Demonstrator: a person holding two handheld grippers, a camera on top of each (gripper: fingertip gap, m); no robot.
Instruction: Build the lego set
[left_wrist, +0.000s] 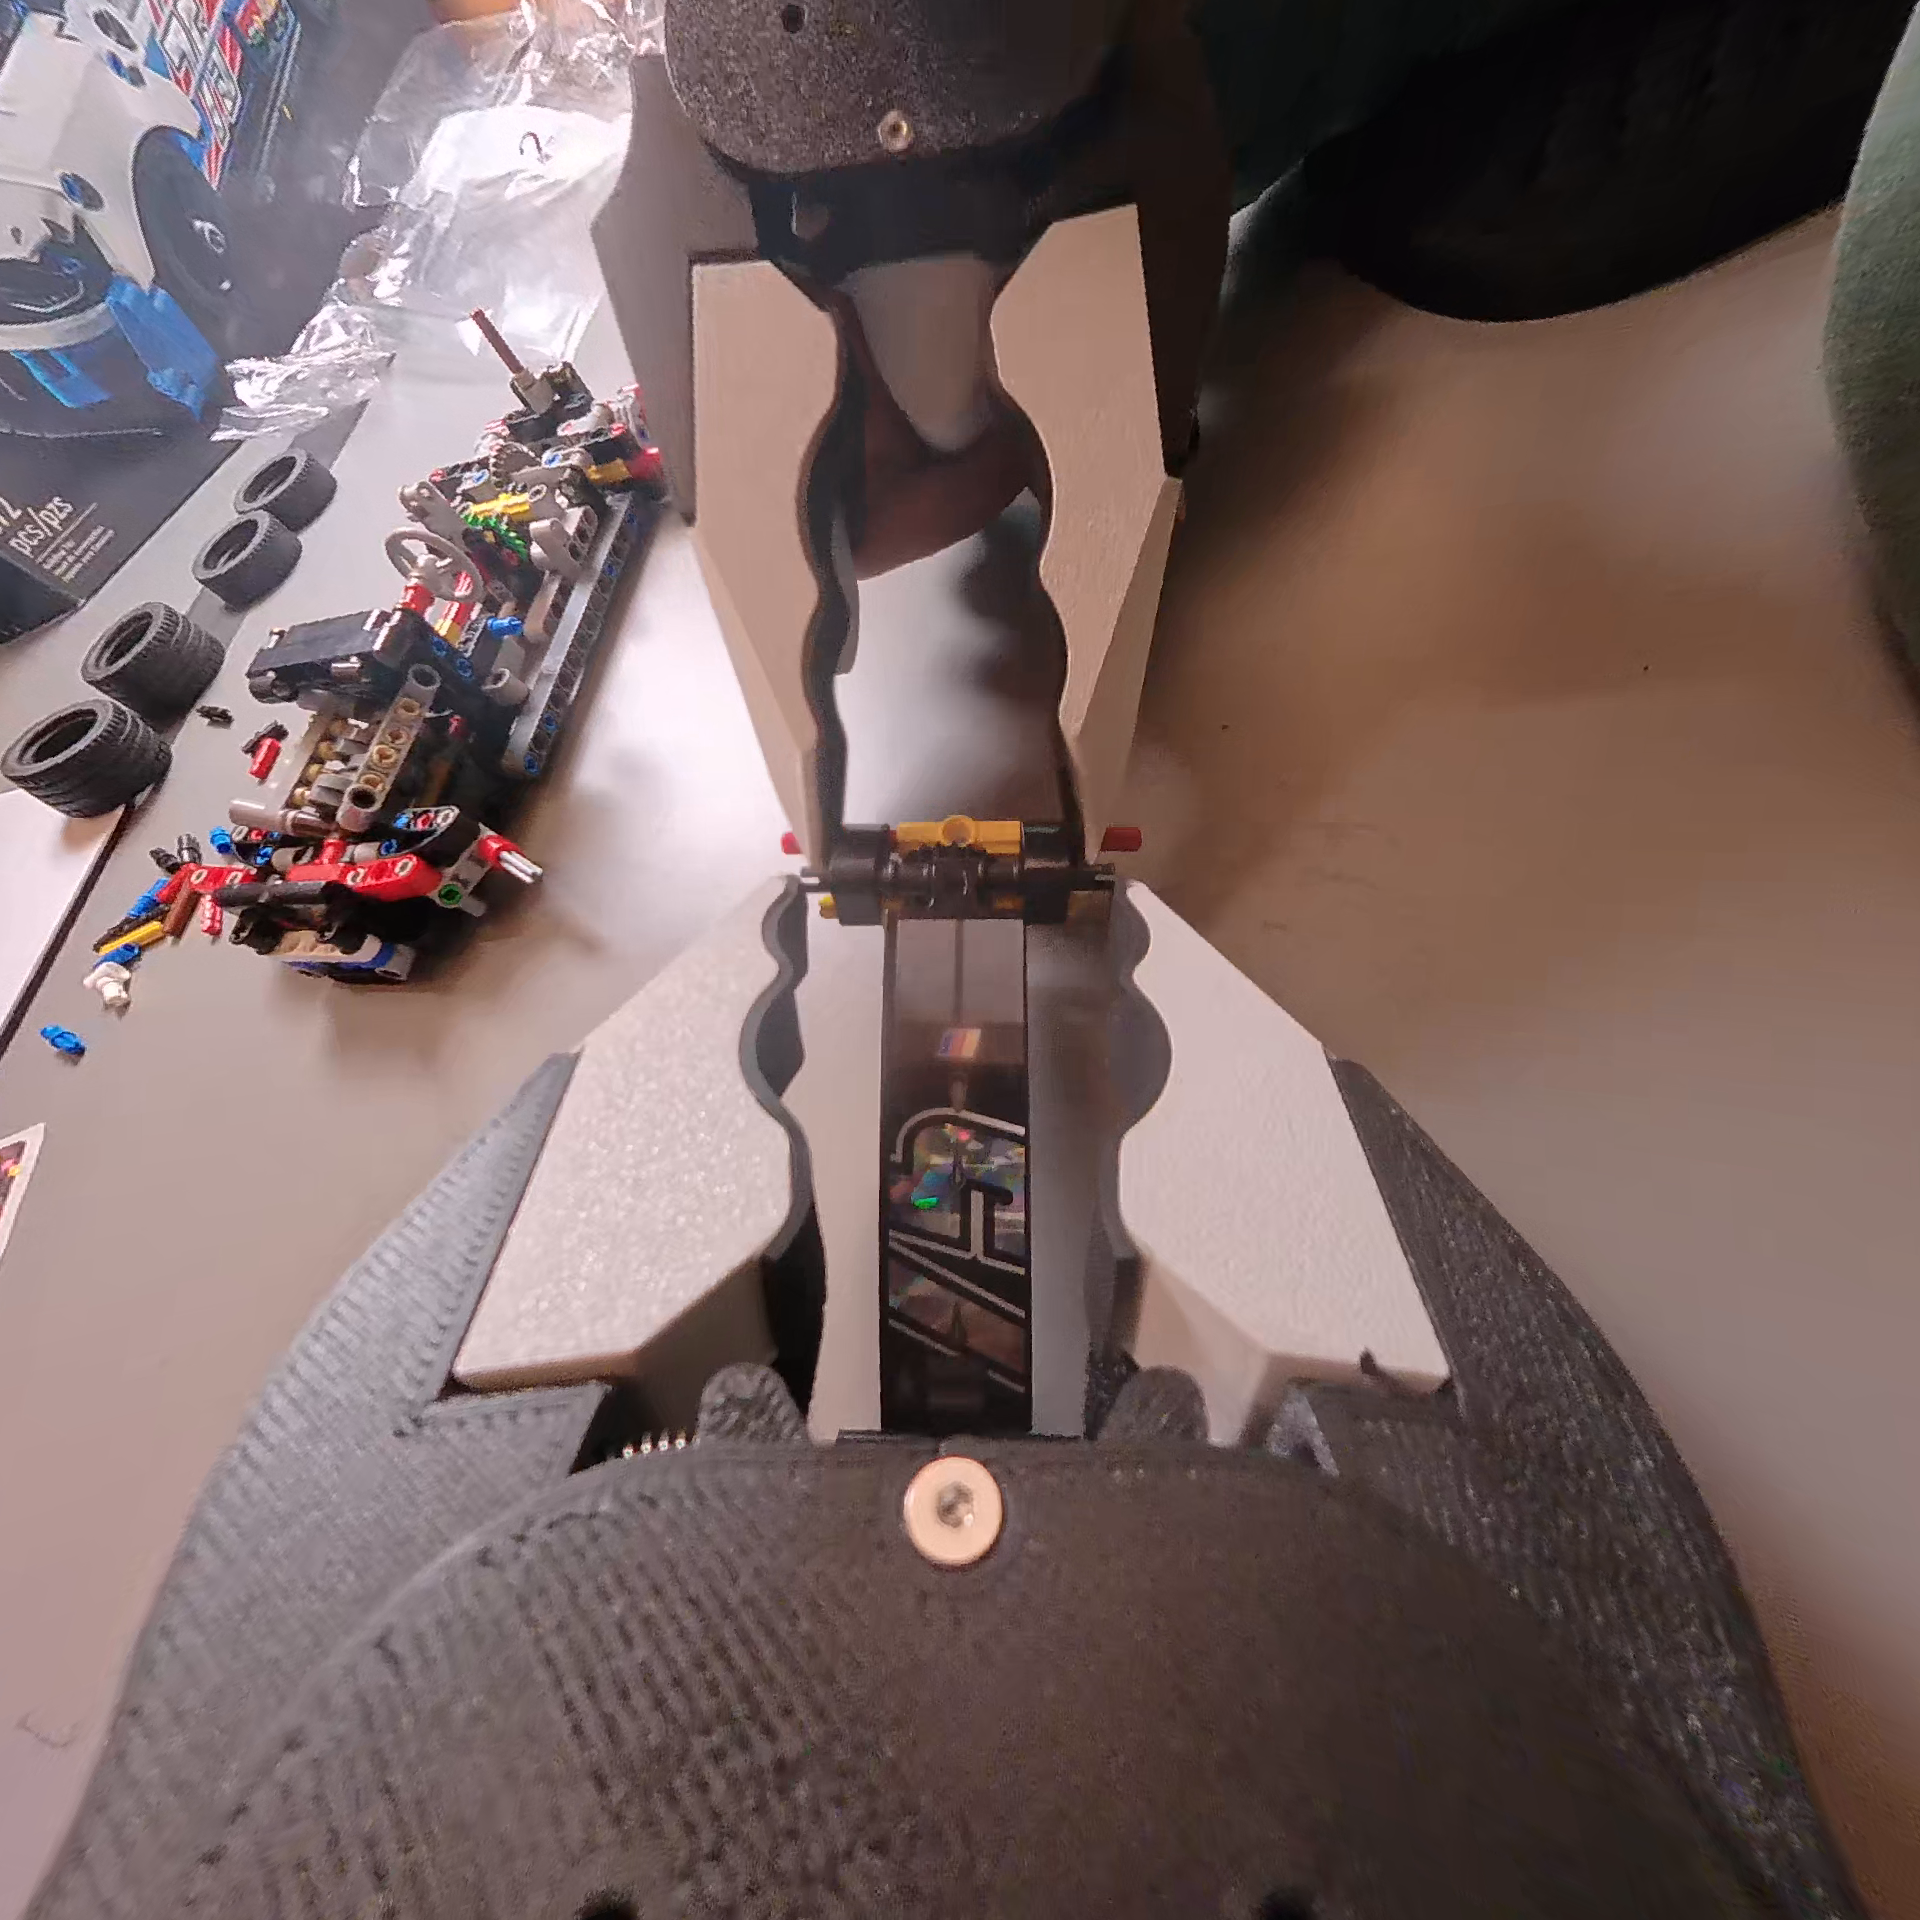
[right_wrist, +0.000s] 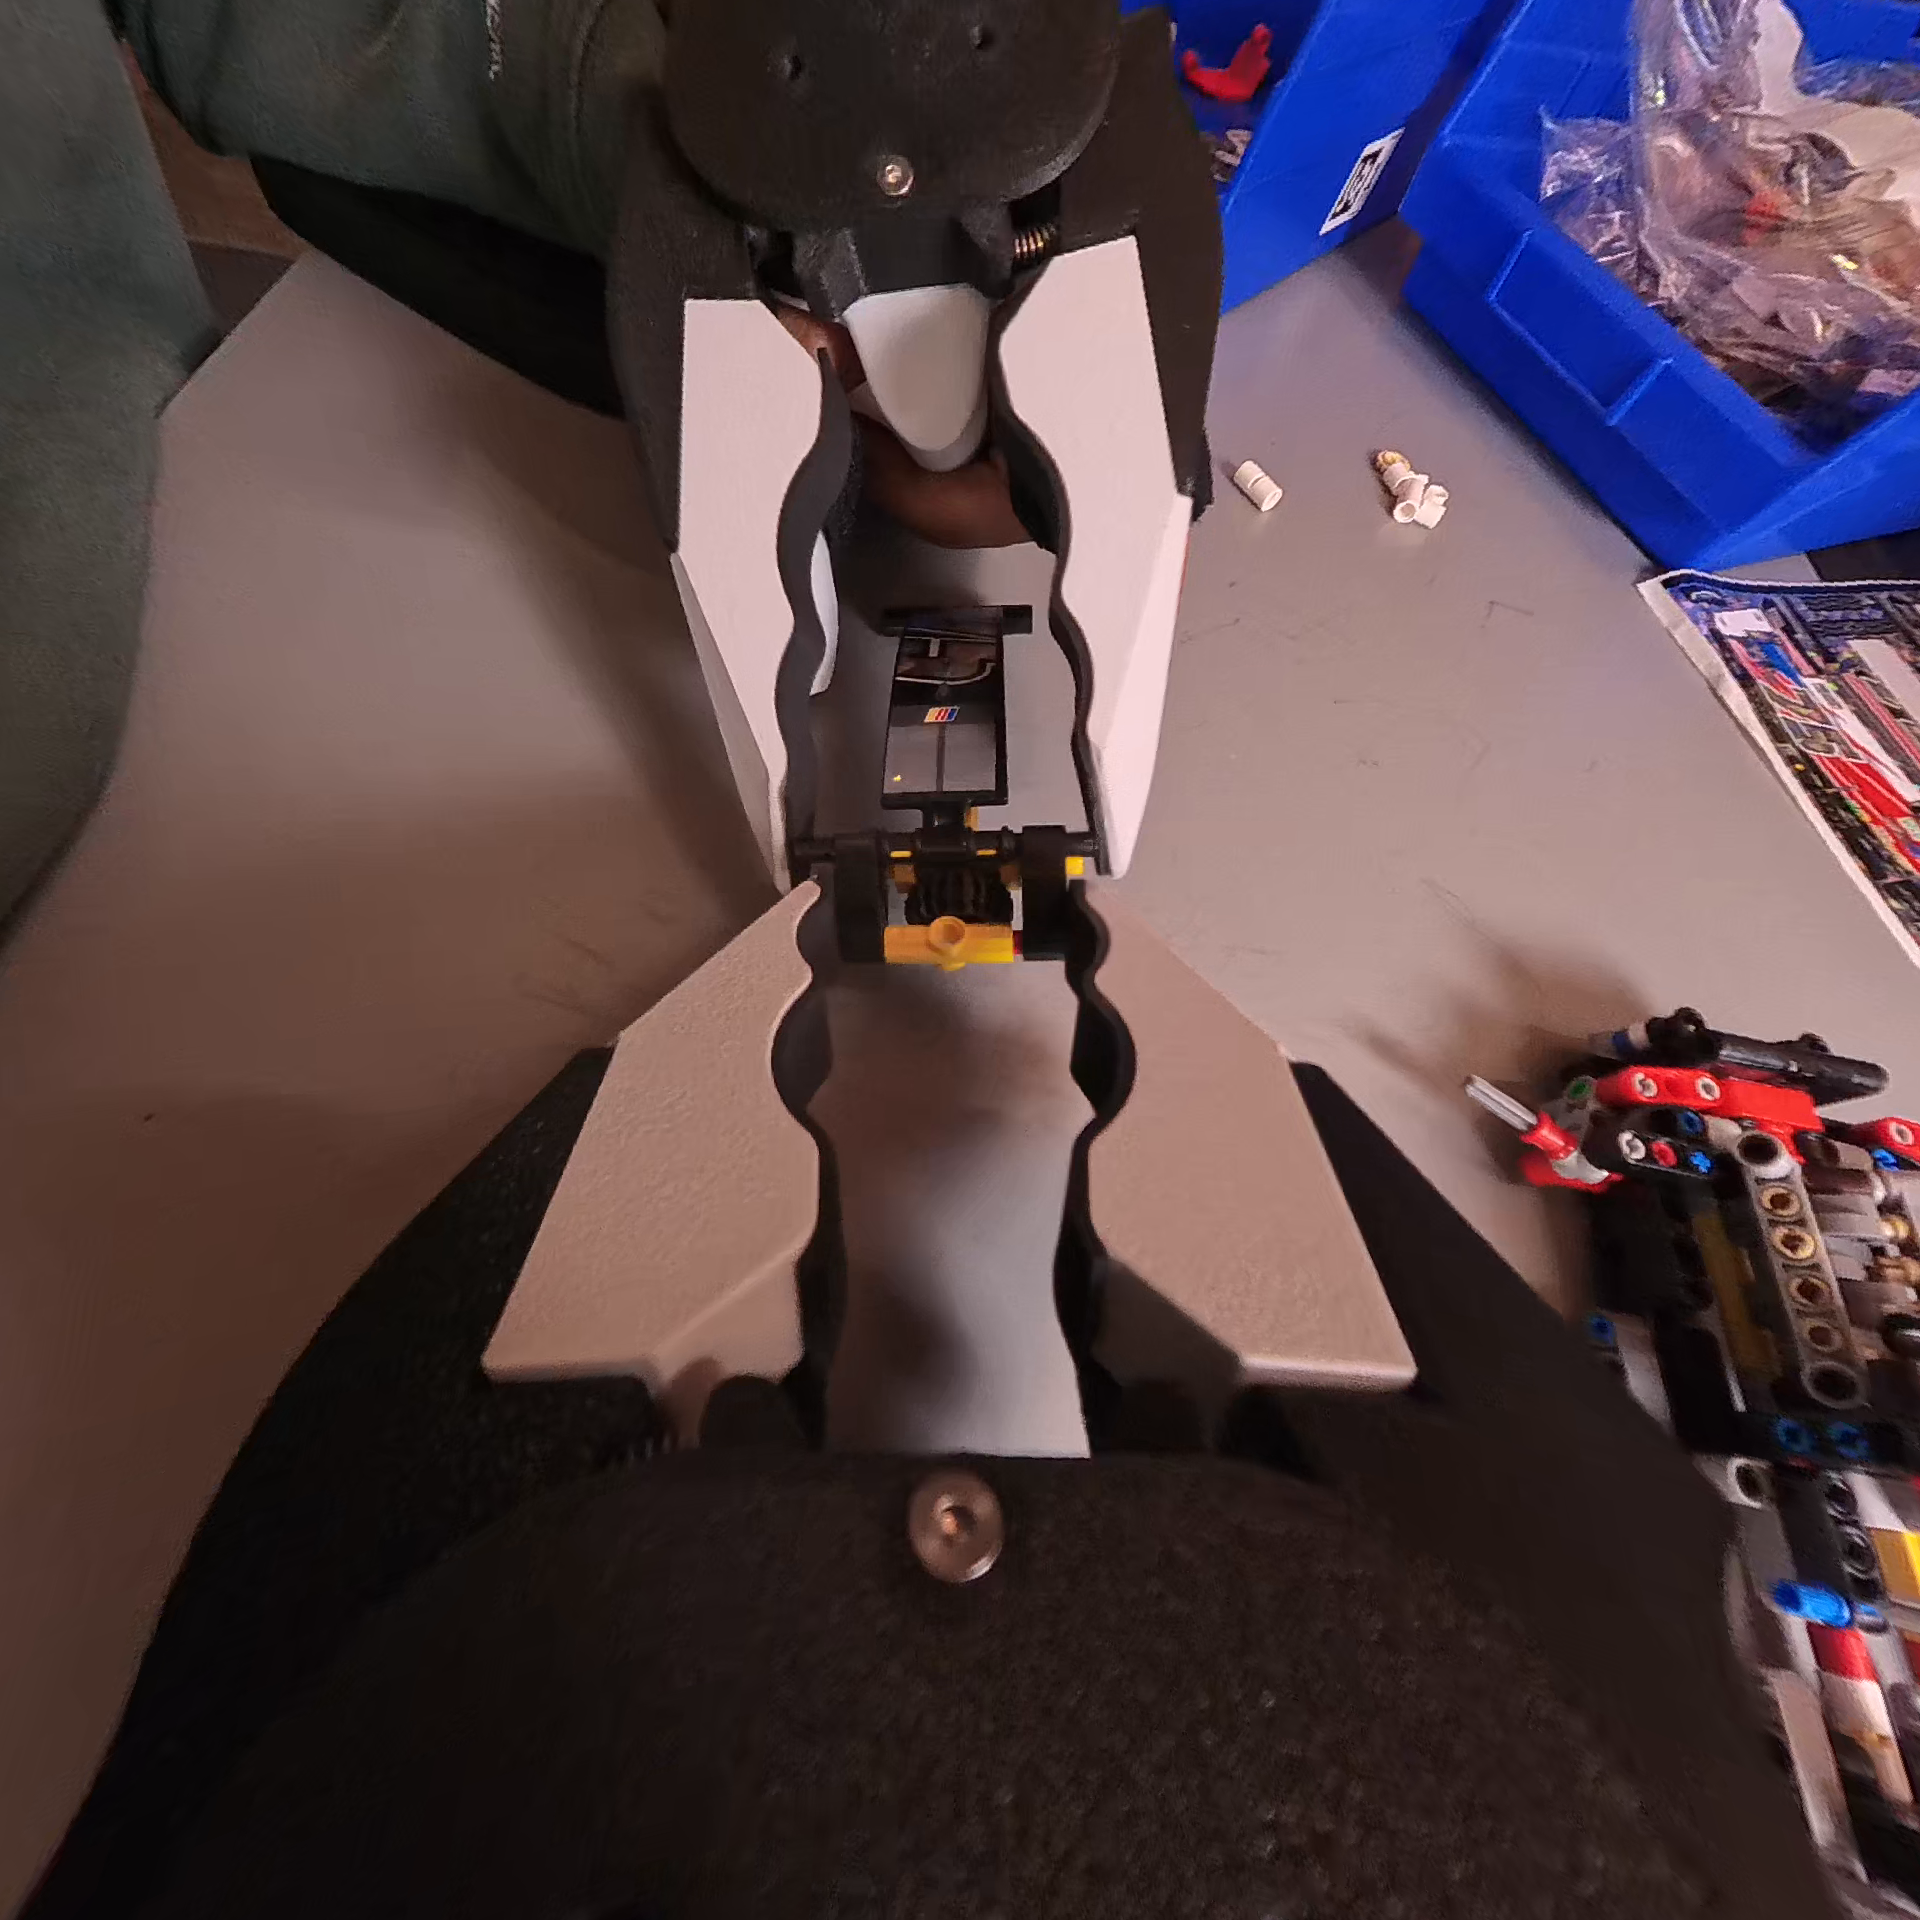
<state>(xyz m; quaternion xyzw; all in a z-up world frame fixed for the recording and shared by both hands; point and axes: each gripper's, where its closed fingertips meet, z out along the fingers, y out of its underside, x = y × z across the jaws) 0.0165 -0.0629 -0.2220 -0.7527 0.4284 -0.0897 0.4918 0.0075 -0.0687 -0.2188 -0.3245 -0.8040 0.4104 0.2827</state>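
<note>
A small black and yellow lego sub-assembly (left_wrist: 956, 868) with red pin ends is held above the table between my two grippers, which face each other tip to tip. A long black panel (left_wrist: 956, 1195) with a sticker joins it and lies between the left gripper's fingers. My left gripper (left_wrist: 956, 904) is shut on the sub-assembly's ends. My right gripper (right_wrist: 948, 914) grips the same sub-assembly (right_wrist: 951, 894) from the opposite side. The panel also shows in the right wrist view (right_wrist: 945, 707).
A half-built lego chassis (left_wrist: 447, 707) lies on the grey table, with loose small pieces (left_wrist: 156, 914) and black tyres (left_wrist: 135, 675) beside it. The set's box (left_wrist: 94, 260) and plastic bags (left_wrist: 488, 156) lie behind. Blue bins (right_wrist: 1662, 312), a printed sheet (right_wrist: 1818, 707) and white connectors (right_wrist: 1408, 488) are at the right. Both grippers' tips are close together, under 4 cm apart.
</note>
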